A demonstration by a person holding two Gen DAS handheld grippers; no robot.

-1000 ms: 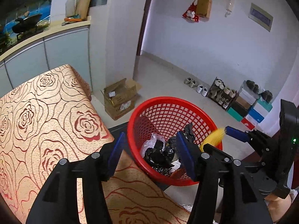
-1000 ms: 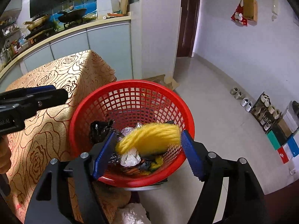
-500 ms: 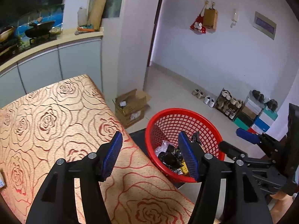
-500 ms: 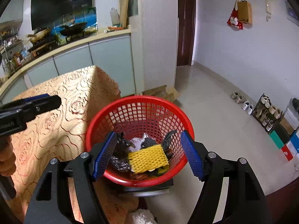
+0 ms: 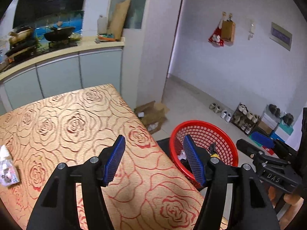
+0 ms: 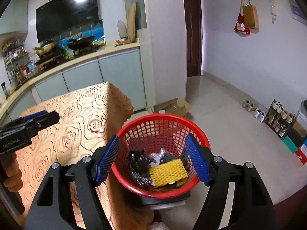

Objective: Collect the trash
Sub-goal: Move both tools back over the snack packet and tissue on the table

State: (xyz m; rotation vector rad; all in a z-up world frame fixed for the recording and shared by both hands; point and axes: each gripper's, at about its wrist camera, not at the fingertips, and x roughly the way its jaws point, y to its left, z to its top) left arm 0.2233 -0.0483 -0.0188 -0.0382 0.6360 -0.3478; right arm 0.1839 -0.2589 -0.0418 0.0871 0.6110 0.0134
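Left gripper [image 5: 153, 161] fingers wide, empty; right gripper [image 6: 152, 159] fingers wide, empty, above red basket [image 6: 134, 128].

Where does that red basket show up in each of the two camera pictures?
Left wrist view: the red basket sits lower right, partly behind the left gripper.
Right wrist view: it sits lower centre, between the open right gripper's fingers.
Shared landmark: the cardboard box on the floor just beyond it.
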